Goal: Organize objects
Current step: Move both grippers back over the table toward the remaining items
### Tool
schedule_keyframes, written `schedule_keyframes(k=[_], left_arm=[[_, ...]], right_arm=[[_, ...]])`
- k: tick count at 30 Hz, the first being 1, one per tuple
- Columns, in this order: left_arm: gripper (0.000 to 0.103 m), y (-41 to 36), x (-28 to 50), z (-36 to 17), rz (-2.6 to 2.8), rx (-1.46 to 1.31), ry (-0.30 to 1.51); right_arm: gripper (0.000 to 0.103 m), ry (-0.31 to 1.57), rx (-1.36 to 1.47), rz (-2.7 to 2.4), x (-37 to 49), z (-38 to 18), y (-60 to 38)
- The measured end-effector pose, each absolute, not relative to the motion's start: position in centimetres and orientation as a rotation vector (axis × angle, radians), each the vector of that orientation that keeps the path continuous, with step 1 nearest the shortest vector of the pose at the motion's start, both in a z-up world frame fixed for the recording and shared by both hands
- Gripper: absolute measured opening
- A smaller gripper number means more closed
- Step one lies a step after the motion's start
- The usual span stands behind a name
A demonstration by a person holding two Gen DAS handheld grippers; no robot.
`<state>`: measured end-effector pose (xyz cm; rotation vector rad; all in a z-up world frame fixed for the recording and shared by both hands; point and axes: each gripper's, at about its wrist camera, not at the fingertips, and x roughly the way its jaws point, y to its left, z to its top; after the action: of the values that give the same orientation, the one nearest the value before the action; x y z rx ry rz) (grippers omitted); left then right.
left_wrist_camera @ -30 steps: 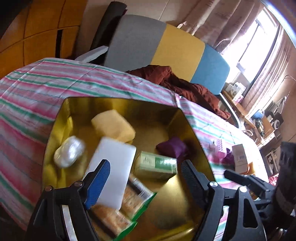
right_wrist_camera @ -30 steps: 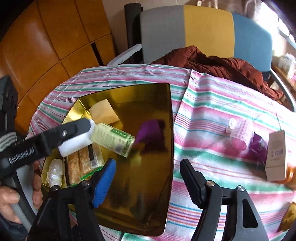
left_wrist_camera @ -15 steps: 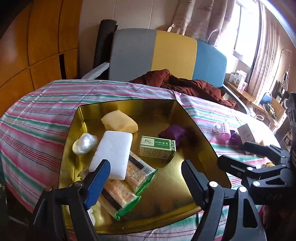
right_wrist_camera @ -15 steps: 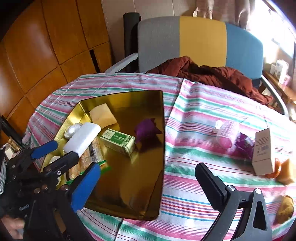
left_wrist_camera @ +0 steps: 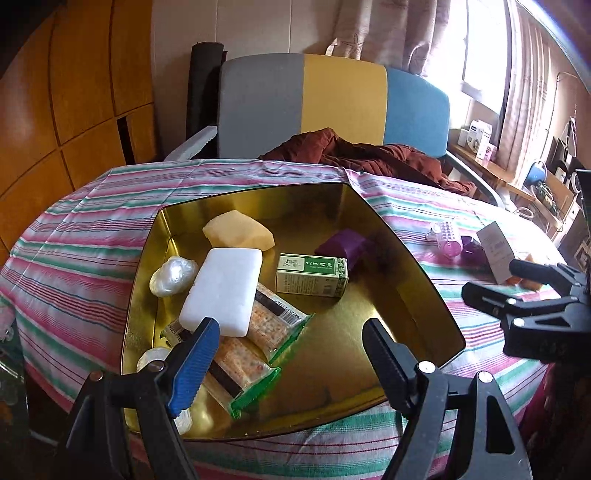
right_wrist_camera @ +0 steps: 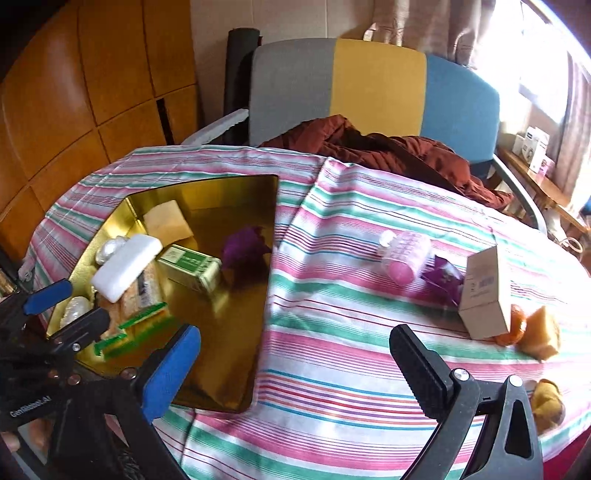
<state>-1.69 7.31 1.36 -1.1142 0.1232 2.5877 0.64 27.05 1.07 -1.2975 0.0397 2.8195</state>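
**Lighting and picture quality, both wrist views**

Daylight reaches you from the window (left_wrist_camera: pixel 484 55) at upper right, blown out to white beside the curtain (right_wrist_camera: pixel 417 26). The gold tray (left_wrist_camera: pixel 369 332) mirrors its contents and throws glare. Fisheye bending curves the wooden panels (right_wrist_camera: pixel 74 92); corners darken. Your near gripper fingers (right_wrist_camera: pixel 166 373) look soft

One gold tray (left_wrist_camera: pixel 424 280) is sitting on the bench. Inside it are lying one green carton (left_wrist_camera: pixel 312 275), one white block (left_wrist_camera: pixel 221 291), one yellow sponge (left_wrist_camera: pixel 238 234), one purple piece (left_wrist_camera: pixel 341 245), two cracker packs (left_wrist_camera: pixel 258 332) and at least two shiny wrapped lumps (left_wrist_camera: pixel 171 275). Outside the tray are lying one pink roller (right_wrist_camera: pixel 404 254), one brown box (right_wrist_camera: pixel 484 295) and one purple wrapper (right_wrist_camera: pixel 445 277).
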Motion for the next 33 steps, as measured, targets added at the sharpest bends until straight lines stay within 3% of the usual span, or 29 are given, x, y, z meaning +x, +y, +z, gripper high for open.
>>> schedule_keyframes(k=[19, 22, 27, 33], left_arm=[[0.081, 10.2, -0.8, 1.0, 2.494, -1.128, 0.186], [0.081, 10.9, -0.7, 1.0, 2.487, -1.132, 0.204], [0.081, 12.1, -0.5, 1.0, 2.469, -1.113, 0.23], [0.081, 13.6, -0.4, 1.1, 2.421, -1.106, 0.235]], right_arm=[[0.103, -0.14, -1.103, 2.642, 0.2, 3.4, 38.6], [0.103, -0.068, -1.063, 2.587, 0.5, 2.7, 41.9], [0.103, 0.205, -1.083, 2.511, 0.7, 1.8, 46.2], [0.103, 0.327, -1.067, 2.498, 1.2, 2.0, 47.4]])
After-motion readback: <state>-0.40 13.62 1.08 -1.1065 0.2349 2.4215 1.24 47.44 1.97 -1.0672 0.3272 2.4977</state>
